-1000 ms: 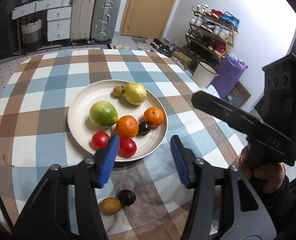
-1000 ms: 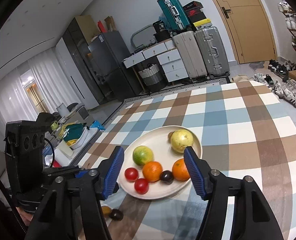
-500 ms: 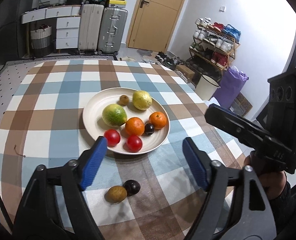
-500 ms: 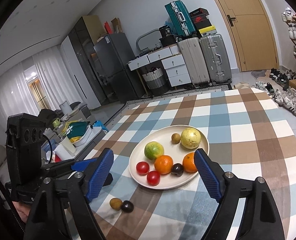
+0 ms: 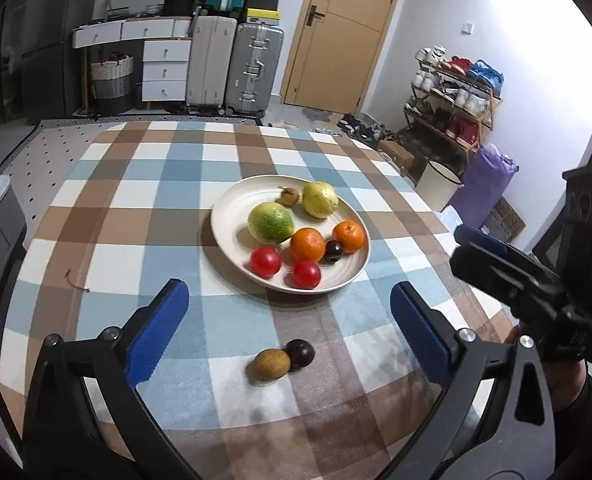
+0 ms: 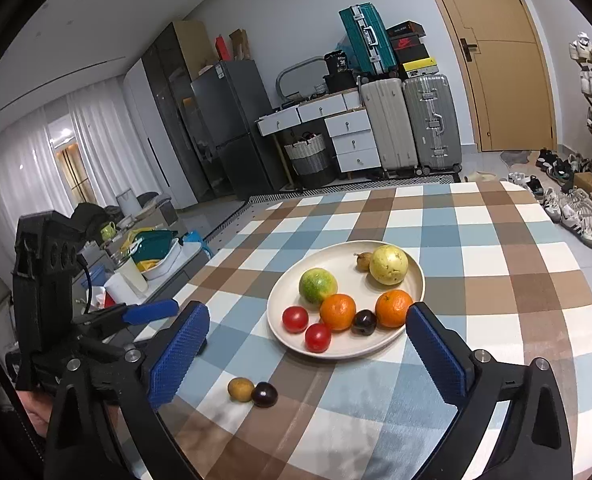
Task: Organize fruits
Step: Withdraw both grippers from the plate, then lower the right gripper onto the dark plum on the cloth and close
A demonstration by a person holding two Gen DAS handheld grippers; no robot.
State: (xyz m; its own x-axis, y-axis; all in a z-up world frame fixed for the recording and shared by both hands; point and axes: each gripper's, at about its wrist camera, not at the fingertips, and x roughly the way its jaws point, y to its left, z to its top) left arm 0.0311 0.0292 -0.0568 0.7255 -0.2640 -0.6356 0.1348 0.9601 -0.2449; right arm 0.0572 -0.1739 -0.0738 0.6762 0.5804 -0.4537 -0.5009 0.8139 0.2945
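Note:
A cream plate (image 5: 232,216) (image 6: 280,300) on the checked tablecloth holds a green citrus (image 5: 270,223), a yellow pear-like fruit (image 5: 320,200), two oranges, two red tomatoes, a dark plum and a small brown fruit. A brown kiwi-like fruit (image 5: 272,364) (image 6: 241,389) and a dark plum (image 5: 300,354) (image 6: 265,394) lie touching on the cloth in front of the plate. My left gripper (image 5: 288,320) is open and empty above them. My right gripper (image 6: 308,348) is open and empty, also near the plate's front rim.
The round table's edge curves close at the front and right. Suitcases (image 5: 236,68), white drawers and a door stand behind. A shoe rack (image 5: 452,92) and a white bucket (image 5: 438,184) are on the right. A side counter with dishes (image 6: 152,256) is left.
Both grippers have pulled back and up from the plate and opened wider. The fruits have not moved.

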